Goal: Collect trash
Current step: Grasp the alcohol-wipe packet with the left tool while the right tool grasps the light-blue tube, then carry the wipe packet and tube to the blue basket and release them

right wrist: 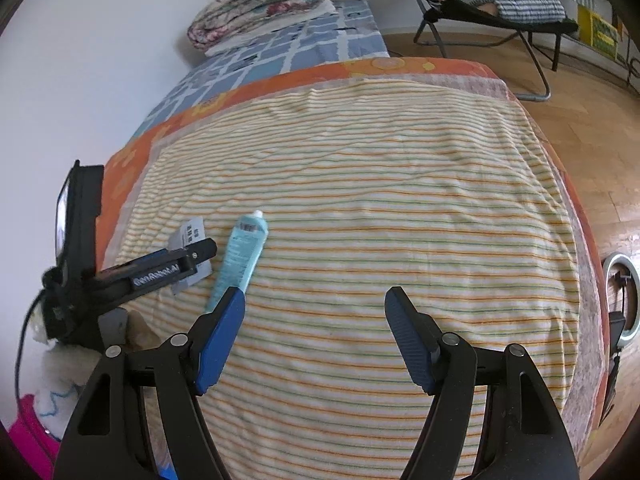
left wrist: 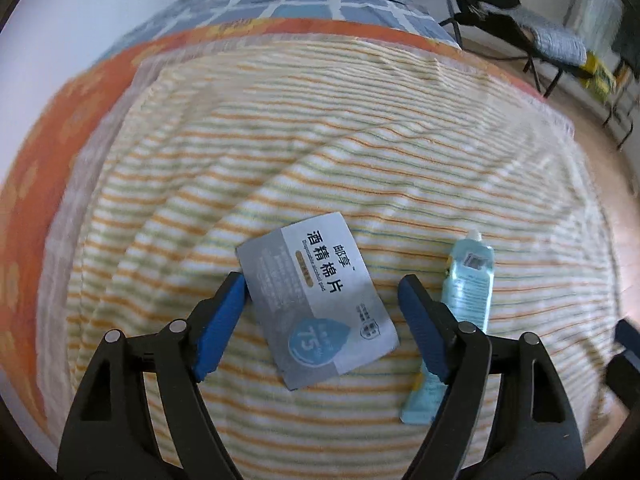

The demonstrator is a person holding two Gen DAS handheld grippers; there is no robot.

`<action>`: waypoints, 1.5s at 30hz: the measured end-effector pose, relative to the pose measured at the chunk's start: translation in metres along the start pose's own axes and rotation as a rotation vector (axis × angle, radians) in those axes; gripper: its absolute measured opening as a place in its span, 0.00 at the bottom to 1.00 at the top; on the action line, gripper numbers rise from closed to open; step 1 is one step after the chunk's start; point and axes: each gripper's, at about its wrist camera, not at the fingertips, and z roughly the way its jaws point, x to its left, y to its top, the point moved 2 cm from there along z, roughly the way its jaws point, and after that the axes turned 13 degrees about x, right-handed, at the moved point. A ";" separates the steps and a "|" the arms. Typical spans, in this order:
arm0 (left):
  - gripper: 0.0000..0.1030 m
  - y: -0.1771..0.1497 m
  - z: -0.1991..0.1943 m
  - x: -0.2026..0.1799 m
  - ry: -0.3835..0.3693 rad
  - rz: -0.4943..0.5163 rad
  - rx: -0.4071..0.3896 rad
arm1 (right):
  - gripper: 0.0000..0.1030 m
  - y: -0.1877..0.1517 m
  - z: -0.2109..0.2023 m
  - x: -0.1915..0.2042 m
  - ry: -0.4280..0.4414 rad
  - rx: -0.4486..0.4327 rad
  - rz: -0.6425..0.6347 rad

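Observation:
A grey and white alcohol-pad packet (left wrist: 320, 300) lies flat on the striped blanket (left wrist: 320, 152). My left gripper (left wrist: 322, 290) is open, low over the packet, with the packet between its blue fingers. A light blue tube (left wrist: 466, 284) lies just right of the left gripper's right finger. In the right wrist view the tube (right wrist: 240, 258) lies ahead of the left finger of my right gripper (right wrist: 314, 304), which is open and empty above the blanket. The left gripper (right wrist: 192, 258) shows there at the left, over the packet (right wrist: 191, 236).
The striped blanket (right wrist: 380, 220) covers a bed with an orange sheet (right wrist: 420, 66). A folded quilt (right wrist: 260, 0) lies at the far end. Folding chairs (right wrist: 500, 12) stand on the wooden floor to the right. A ring light (right wrist: 622, 300) stands by the bed's right edge.

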 end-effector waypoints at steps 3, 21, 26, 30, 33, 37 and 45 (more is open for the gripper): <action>0.71 -0.004 -0.002 -0.004 0.023 0.059 -0.032 | 0.70 0.002 0.002 -0.003 -0.003 0.001 0.013; 0.51 -0.034 -0.020 0.068 -0.136 0.061 0.002 | 0.70 0.014 0.064 0.040 0.042 0.136 -0.015; 0.51 -0.043 -0.025 0.081 -0.137 0.060 0.001 | 0.70 0.023 0.081 0.062 -0.019 0.130 -0.052; 0.51 -0.049 -0.028 0.085 -0.124 0.070 -0.006 | 0.70 0.025 0.092 0.080 -0.126 0.097 -0.149; 0.51 -0.052 -0.033 0.086 -0.129 0.070 -0.012 | 0.45 0.019 0.093 0.089 -0.210 0.067 -0.230; 0.51 -0.059 -0.042 0.085 -0.132 0.079 -0.026 | 0.05 0.016 0.085 0.081 -0.151 0.074 -0.226; 0.51 -0.079 -0.069 0.073 -0.131 0.113 -0.063 | 0.05 -0.001 0.059 0.080 -0.097 0.038 -0.234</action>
